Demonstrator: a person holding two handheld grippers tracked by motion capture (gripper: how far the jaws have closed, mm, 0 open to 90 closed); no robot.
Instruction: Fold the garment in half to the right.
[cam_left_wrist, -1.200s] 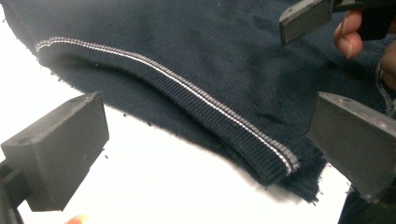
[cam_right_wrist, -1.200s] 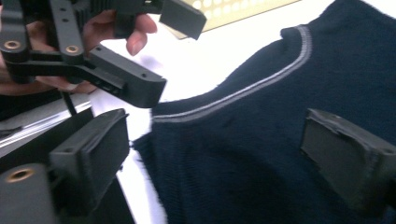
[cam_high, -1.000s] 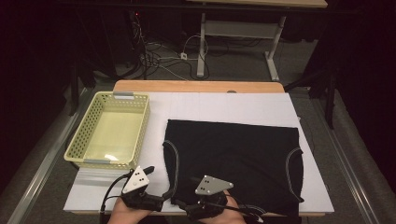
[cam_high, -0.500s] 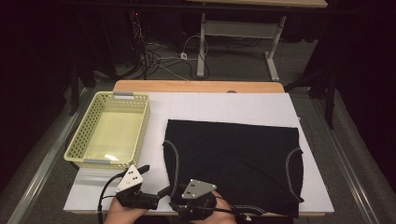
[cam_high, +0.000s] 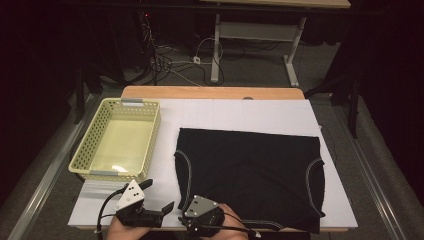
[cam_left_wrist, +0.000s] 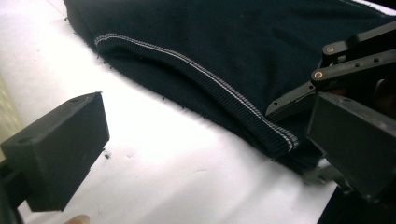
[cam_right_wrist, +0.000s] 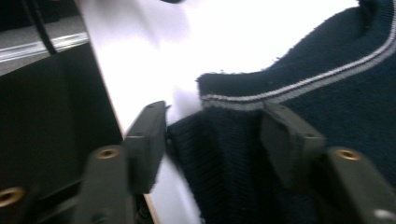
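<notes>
We've got the dark knit garment (cam_high: 250, 175) flat on the bench (cam_high: 240, 112), right of centre. Right tool (cam_right_wrist: 212, 140) has just been closing round its near-left ribbed corner, pads not yet pinching; left tool (cam_left_wrist: 205, 140) released. Fabric's soft, light, prob. floppy, so grab the thick hem.

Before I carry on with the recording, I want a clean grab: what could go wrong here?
The right gripper, jaws just closing, straddles only the black garment's corner at the table edge, so it may pinch one layer or slip off. The left gripper, open over bare white table, could bump the right one.
</notes>
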